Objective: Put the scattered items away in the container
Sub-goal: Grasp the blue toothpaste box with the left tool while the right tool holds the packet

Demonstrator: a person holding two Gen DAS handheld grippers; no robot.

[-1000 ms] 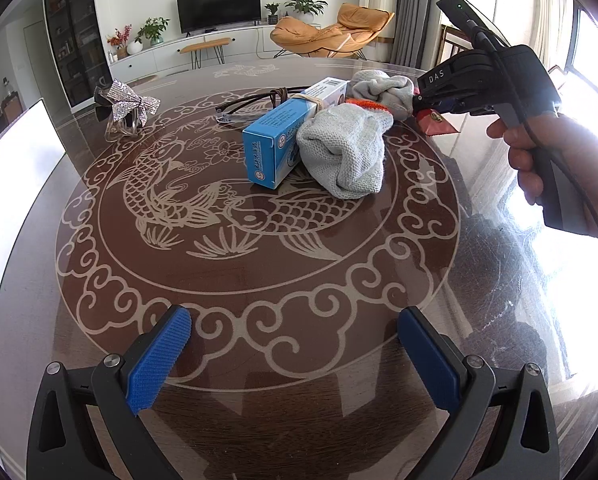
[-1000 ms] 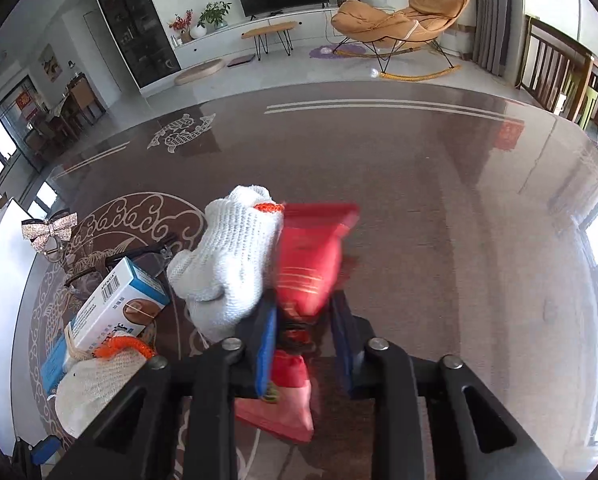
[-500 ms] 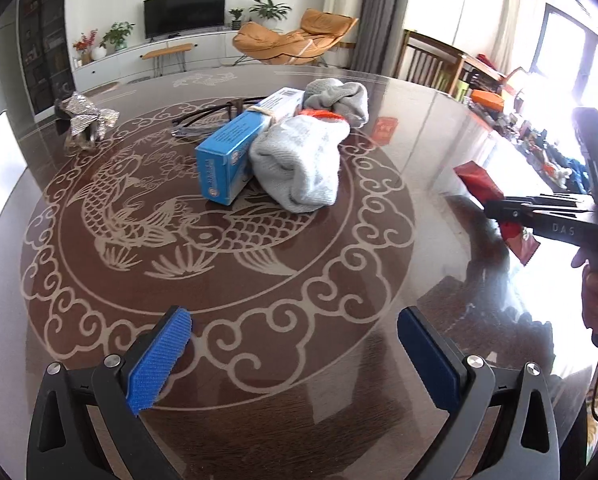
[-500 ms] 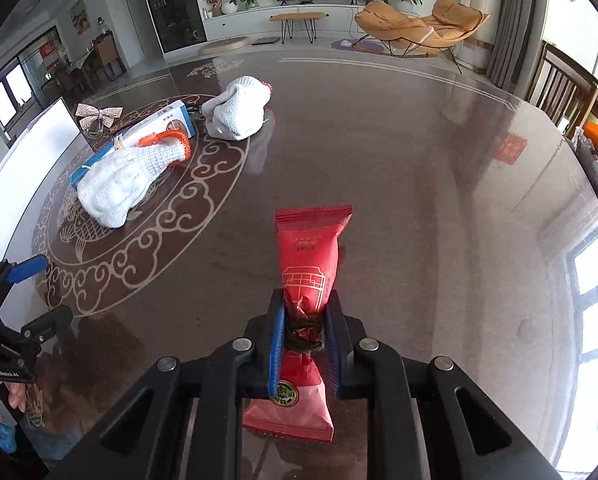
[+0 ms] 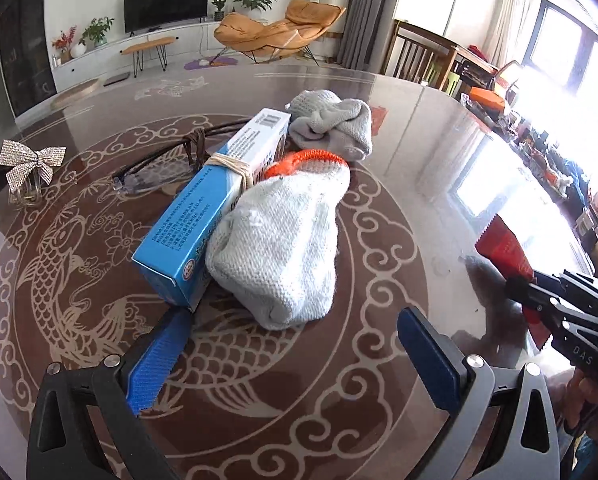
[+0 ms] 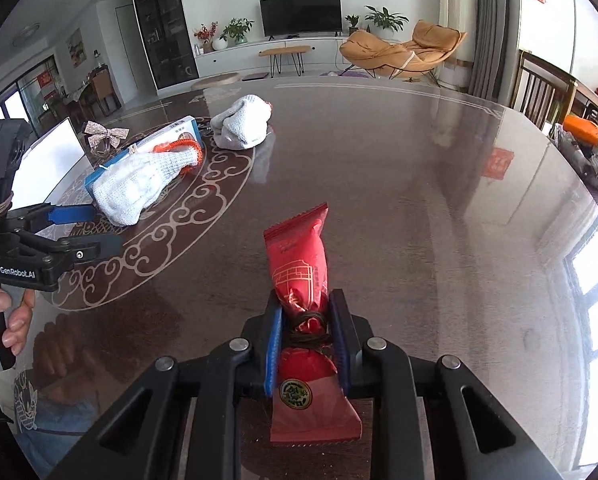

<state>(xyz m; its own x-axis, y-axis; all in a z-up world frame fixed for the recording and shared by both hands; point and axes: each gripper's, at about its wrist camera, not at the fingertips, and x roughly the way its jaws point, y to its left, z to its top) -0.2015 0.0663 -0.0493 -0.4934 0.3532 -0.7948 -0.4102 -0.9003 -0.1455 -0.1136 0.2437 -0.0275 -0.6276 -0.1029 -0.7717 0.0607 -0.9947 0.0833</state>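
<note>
Opening right gripper (image 6: 305, 336) around red packet (image 6: 299, 264), left gripper (image 5: 295, 344) released: risk of dropping onto tabletop (image 6: 419, 200), outside any container.

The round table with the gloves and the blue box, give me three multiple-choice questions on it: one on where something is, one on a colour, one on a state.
1. Where does the blue box lie?
A. against the orange-cuffed glove
B. on the floor
C. between the left gripper's fingers

2. What colour is the snack packet?
A. green
B. red
C. white

3. How do the left gripper's fingers stand?
A. shut on the box
B. shut on a glove
C. wide apart, holding nothing

Answers: 1 A, box and glove touch side by side on the table; 2 B, its wrapper is red between the right gripper's opening fingers; 3 C, only tabletop shows between them.
</note>
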